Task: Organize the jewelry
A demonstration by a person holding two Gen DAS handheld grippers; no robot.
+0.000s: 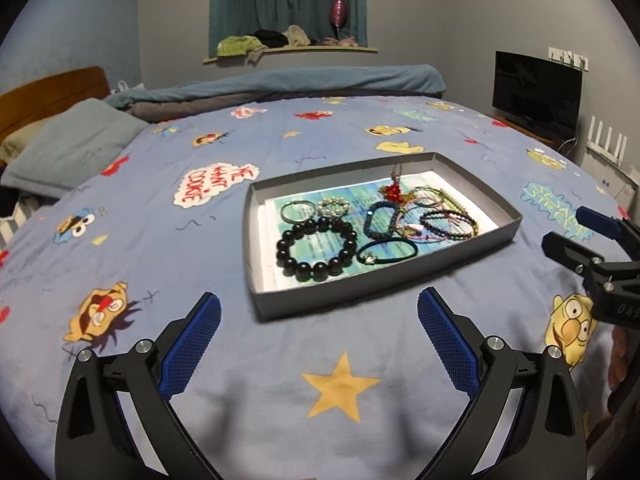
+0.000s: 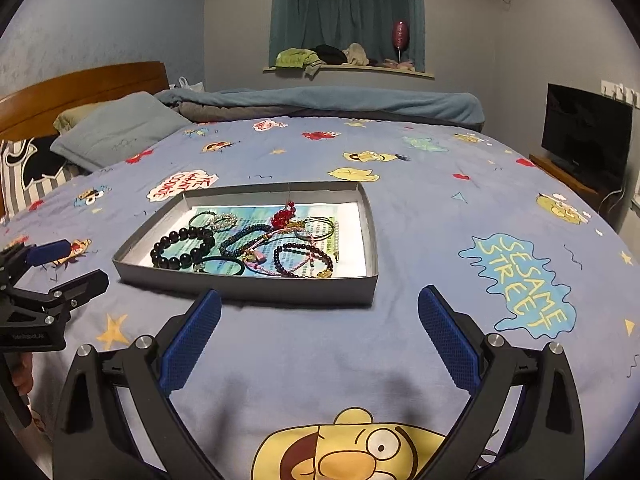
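A blue cartoon-print bedspread (image 2: 420, 184) reads "SESAME STREET" and "ME WANT COOKIE". On it lies a shallow grey cardboard tray (image 1: 476, 246), holding a black beaded bracelet (image 1: 316, 249) among tangled bracelets and hair ties. The left gripper (image 1: 319, 334) and right gripper (image 2: 319, 332) hover just before it, jaws wide apart, empty.

The printed text on the paper lining the tray (image 1: 472, 236) is too small to be read, the tangled bracelets (image 2: 280, 248) at its middle cannot be told apart, and the television (image 2: 588, 136) is cut off at the right edge.
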